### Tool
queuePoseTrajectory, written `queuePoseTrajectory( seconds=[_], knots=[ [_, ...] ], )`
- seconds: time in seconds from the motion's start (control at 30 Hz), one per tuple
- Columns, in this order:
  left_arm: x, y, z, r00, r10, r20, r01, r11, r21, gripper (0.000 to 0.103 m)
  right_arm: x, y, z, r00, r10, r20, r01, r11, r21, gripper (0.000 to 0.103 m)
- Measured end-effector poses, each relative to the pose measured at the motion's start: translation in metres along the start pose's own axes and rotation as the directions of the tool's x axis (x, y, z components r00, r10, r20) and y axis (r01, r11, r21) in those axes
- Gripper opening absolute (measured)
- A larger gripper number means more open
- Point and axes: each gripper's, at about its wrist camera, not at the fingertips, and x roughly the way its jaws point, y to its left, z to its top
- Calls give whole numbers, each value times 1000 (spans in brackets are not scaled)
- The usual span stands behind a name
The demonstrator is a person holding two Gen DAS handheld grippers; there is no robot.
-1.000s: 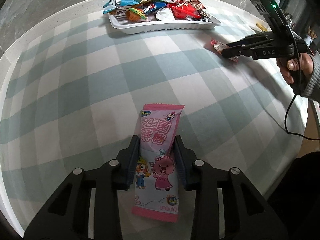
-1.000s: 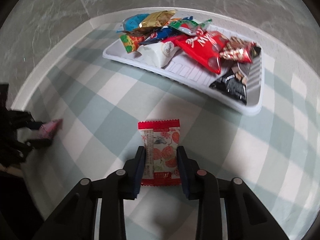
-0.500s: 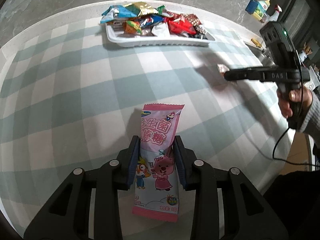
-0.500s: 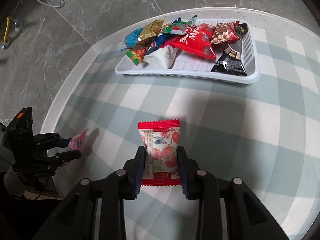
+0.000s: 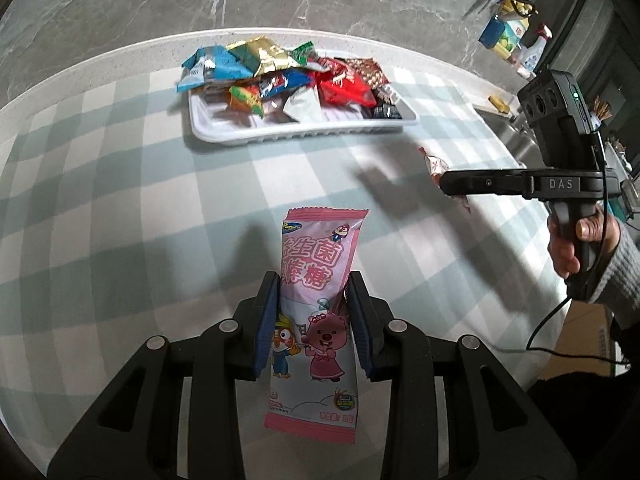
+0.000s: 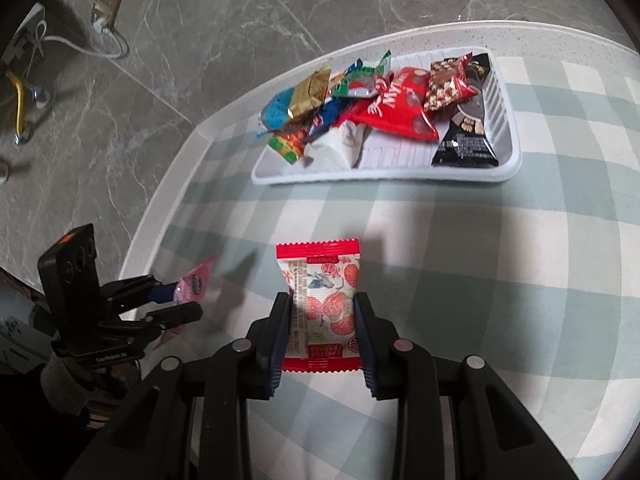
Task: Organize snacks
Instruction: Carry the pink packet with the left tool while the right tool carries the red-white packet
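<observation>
Snacks already heap the white tray [image 6: 508,152] at the table's far side. 2 remain in the air: left gripper [image 5: 312,316] clamps the pink candy packet [image 5: 316,280], right gripper [image 6: 322,332] the strawberry packet [image 6: 324,300].

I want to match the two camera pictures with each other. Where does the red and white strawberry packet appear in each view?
Left wrist view: the strawberry packet shows only partly, at the right, beyond the tip of the right gripper.
Right wrist view: the packet is at the lower centre, clamped between the gripper's fingers.
Shared landmark: the white tray of snacks, toward the top of both pictures.
</observation>
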Motion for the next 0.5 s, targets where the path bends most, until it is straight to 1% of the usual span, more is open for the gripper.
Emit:
queuePoseTrajectory(
  seconds=[0.27,0.5],
  knots=[
    [5,-1,36,999,-32,29,32,999,5,31,-5,-3,20,998,47,45,-50,997,58,34],
    [12,2,79,997,-52,54,52,999,9,31,-9,-8,43,994,67,85,-75,993,87,34]
  ],
)
